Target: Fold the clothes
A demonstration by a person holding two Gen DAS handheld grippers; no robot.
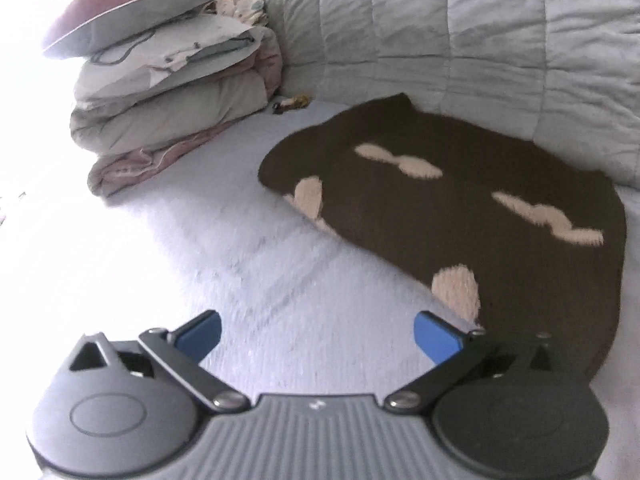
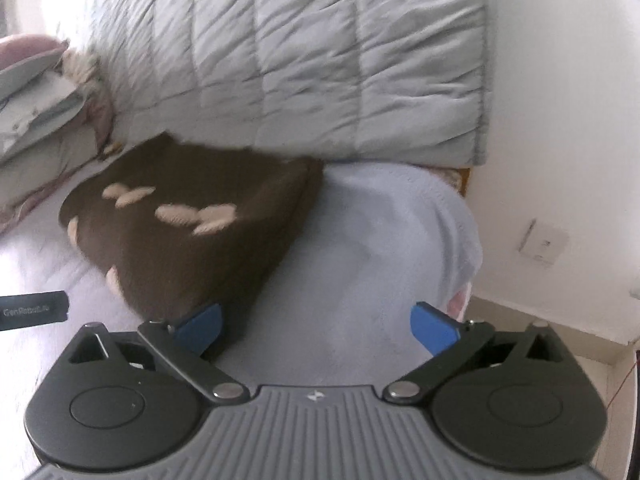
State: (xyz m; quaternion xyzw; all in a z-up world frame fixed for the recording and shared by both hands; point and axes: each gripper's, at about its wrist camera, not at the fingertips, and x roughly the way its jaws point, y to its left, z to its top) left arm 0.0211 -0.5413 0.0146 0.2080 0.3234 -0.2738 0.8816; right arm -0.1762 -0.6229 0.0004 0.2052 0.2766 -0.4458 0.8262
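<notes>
Left wrist view: left gripper (image 1: pixel 316 334) fingers spread, empty.
Right gripper (image 2: pixel 316 330): spread, empty.
Advice: pinch brown garment's (image 1: pixel 460 216) lower-right edge squarely.

A: From the left gripper (image 1: pixel 316 334), where does the folded garment (image 1: pixel 460 208) lie?

B: Ahead and to the right, flat on the bed sheet (image 1: pixel 224 248), its far edge against the quilt (image 1: pixel 460 28). A stack of pillows and bedding (image 1: pixel 160 92) sits ahead to the left.

A: And from the right gripper (image 2: pixel 316 330)?

B: The garment (image 2: pixel 192 224) lies ahead-left; a wall socket (image 2: pixel 542 242) is far right.
</notes>
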